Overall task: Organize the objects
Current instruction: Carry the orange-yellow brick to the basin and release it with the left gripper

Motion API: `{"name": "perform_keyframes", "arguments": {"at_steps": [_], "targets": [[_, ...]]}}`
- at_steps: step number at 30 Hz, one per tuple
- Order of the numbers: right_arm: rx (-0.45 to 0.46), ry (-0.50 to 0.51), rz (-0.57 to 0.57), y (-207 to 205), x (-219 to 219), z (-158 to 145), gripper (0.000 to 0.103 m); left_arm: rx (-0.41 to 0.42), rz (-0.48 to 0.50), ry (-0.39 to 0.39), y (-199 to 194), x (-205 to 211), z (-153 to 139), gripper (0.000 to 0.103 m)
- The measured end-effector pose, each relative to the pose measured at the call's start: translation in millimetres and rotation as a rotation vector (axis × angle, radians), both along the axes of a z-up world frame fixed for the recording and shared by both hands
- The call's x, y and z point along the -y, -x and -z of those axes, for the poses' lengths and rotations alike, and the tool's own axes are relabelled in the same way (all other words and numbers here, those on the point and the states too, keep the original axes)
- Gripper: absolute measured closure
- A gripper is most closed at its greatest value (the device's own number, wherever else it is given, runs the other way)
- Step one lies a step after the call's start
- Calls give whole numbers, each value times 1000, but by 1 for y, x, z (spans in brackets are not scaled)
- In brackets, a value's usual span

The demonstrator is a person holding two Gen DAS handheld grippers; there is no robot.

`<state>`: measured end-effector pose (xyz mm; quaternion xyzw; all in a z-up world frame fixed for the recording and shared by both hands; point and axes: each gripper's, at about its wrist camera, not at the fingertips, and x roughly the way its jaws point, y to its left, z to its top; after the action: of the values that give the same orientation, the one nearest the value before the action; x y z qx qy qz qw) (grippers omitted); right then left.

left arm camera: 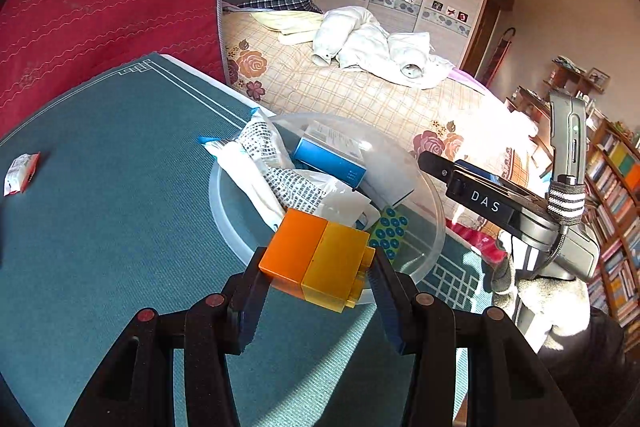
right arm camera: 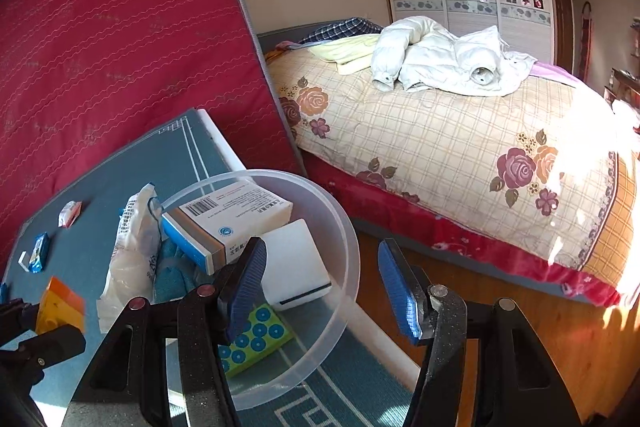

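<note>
The left gripper [left arm camera: 316, 267] clamps an orange-and-yellow plastic block [left arm camera: 320, 259] at the six o'clock rim of the clear round plastic bowl [left arm camera: 434, 223] on the teal table mat [left arm camera: 100, 207]. The right gripper [right arm camera: 320, 287] stands parted, holding nothing, above the bowl's three o'clock edge.

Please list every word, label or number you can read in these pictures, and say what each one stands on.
"DAS": white letters on the black bar of the right gripper.
White and blue cardboard box: barcode and Chinese print, too small to read.
White plastic bag with black print: blurred.
Small red and white sachet: unreadable.
</note>
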<state>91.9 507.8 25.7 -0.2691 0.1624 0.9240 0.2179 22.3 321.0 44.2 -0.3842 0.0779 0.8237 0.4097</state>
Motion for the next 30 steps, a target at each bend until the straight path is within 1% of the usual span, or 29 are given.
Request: {"name": "perform_keyframes", "arguments": {"at_steps": [5, 10, 16, 23, 28, 30], "targets": [[-10, 45, 33, -3, -21, 8, 43, 18, 48, 19, -3, -30, 7, 51], [-17, 68, 43, -4, -32, 14, 43, 25, 66, 35, -3, -44, 15, 51], [-4, 78, 51, -2, -37, 23, 43, 50, 60, 43, 3, -45, 22, 51], [-1, 72, 44, -2, -34, 23, 43, 50, 53, 40, 0, -39, 22, 51], [3, 52, 24, 1, -25, 21, 43, 1, 30, 50, -6, -32, 16, 50], [0, 39, 19, 1, -21, 18, 43, -20, 20, 51, -8, -29, 13, 47]]}}
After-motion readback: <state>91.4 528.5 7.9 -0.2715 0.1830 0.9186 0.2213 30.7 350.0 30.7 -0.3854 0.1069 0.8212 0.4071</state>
